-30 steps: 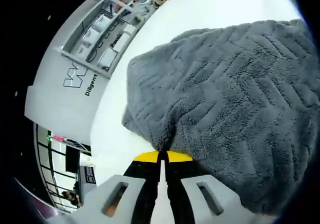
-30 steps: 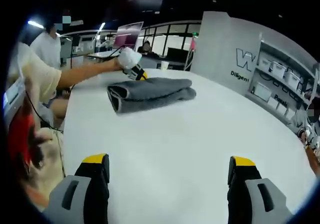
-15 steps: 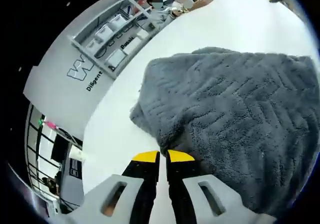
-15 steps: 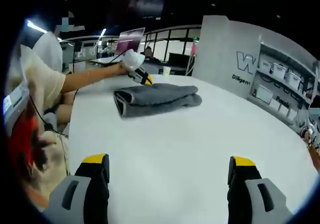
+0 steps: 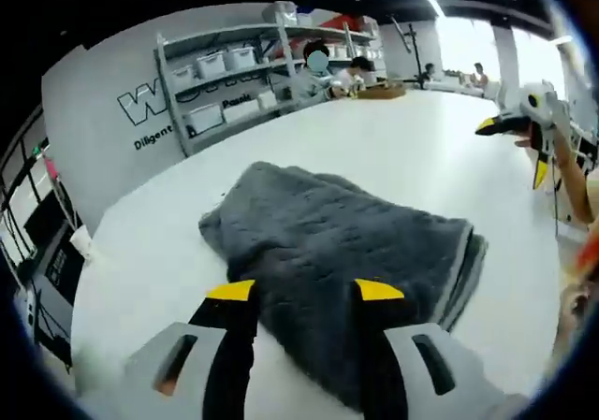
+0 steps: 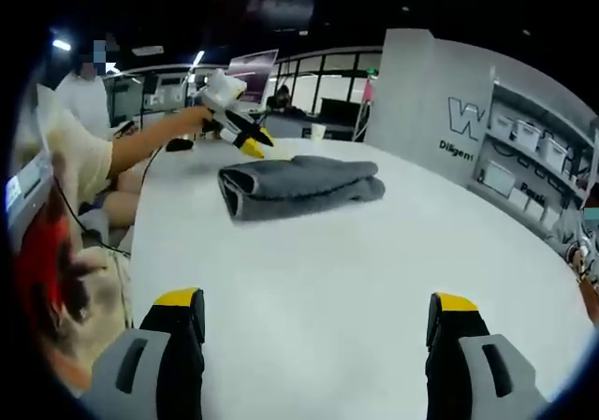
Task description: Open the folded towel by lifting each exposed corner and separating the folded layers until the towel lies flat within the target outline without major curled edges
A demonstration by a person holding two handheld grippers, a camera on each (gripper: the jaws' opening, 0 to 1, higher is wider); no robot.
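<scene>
A folded grey towel (image 5: 337,247) lies on the white table (image 5: 168,242), its layered edge toward the right in the left gripper view. My left gripper (image 5: 304,291) hovers open just above the towel's near edge, nothing between its fingers. From the right gripper view the same towel (image 6: 299,184) rests mid-table, and the left gripper (image 6: 236,132) hangs in the air above its far left end, held by a hand. My right gripper (image 6: 315,299) stands wide open over bare table, well short of the towel; it appears too as the right gripper (image 5: 524,125) at the far right.
The person's arm (image 6: 140,144) reaches in from the left. Grey shelving with boxes (image 5: 225,74) and a lettered wall (image 6: 468,121) stand beyond the table (image 6: 374,270). People sit at the far end (image 5: 328,69).
My left gripper, shut at the towel's edge before, has opened, let go and risen back off the towel. The towel stays folded. The right gripper has held still and open.
</scene>
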